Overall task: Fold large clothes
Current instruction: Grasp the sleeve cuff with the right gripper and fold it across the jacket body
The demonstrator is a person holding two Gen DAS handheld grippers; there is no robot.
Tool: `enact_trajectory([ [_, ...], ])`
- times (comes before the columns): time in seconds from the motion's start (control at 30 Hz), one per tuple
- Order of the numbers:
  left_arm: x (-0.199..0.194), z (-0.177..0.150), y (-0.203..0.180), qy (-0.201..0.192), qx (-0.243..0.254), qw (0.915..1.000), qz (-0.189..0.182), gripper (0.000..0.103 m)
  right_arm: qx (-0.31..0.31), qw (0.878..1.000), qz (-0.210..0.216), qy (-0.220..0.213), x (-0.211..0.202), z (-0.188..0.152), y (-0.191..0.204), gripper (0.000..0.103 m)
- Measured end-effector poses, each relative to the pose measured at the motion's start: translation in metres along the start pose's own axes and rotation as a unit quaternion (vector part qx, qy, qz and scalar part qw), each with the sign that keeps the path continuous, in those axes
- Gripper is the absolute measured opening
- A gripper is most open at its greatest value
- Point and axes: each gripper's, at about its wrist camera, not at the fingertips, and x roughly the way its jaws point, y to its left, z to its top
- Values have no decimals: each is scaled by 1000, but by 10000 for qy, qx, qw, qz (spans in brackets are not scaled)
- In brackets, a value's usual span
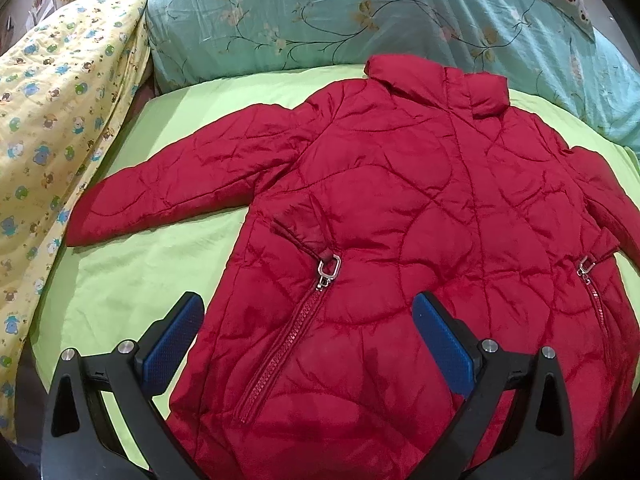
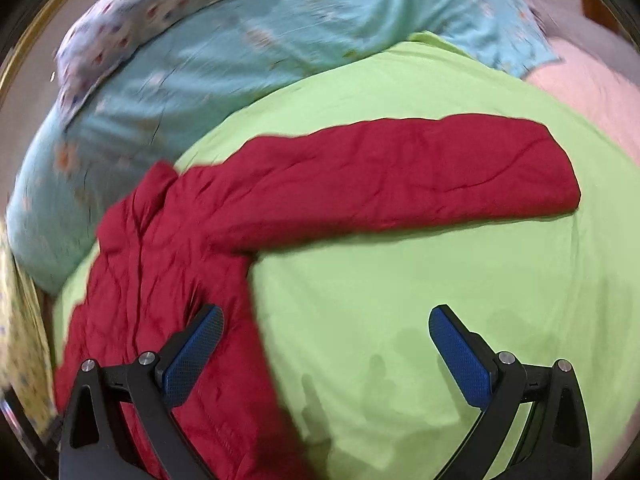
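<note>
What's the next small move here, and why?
Probably move the right gripper forward to the outstretched sleeve and pinch it. The red jacket lies flat and unfolded on the green sheet, both grippers open and empty, so sleeves likely fold in first.

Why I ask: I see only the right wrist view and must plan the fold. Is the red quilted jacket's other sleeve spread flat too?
Observer: Yes. The red quilted jacket lies front up, and its other sleeve stretches out flat on the light green bedsheet.
Operator: Are the pockets zipped?
Observer: Both slanted pocket zips look closed. The nearer metal zip pull lies flat on the fabric.
Operator: Where is the left gripper?
Observer: The left gripper is open over the jacket's lower front, holding nothing.
</note>
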Motion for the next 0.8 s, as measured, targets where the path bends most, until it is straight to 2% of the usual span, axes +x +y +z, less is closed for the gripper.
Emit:
enact_trajectory([
  [0.13,3,7,2,-58,-110,9998,-127,103,705,9973,205,-13,14,21,-39,102],
  [0.27,1,16,2,-173,-168,9996,-158,103,1058,9942,178,-79,23,32,-69,102],
  [0.47,5,26,0,-196,-204,9995,-151,103,1652,9856,345,70,49,38,-103,93],
  [0.53,6,27,-2,-210,-207,9994,-160,103,1789,9831,381,55,59,36,-112,91],
  [0.7,11,30,-5,-177,-173,9995,-188,103,1806,9820,456,-307,63,46,-119,90],
  [0.8,17,32,-8,-72,-133,9996,-228,103,1903,9800,411,-410,68,55,-122,86],
])
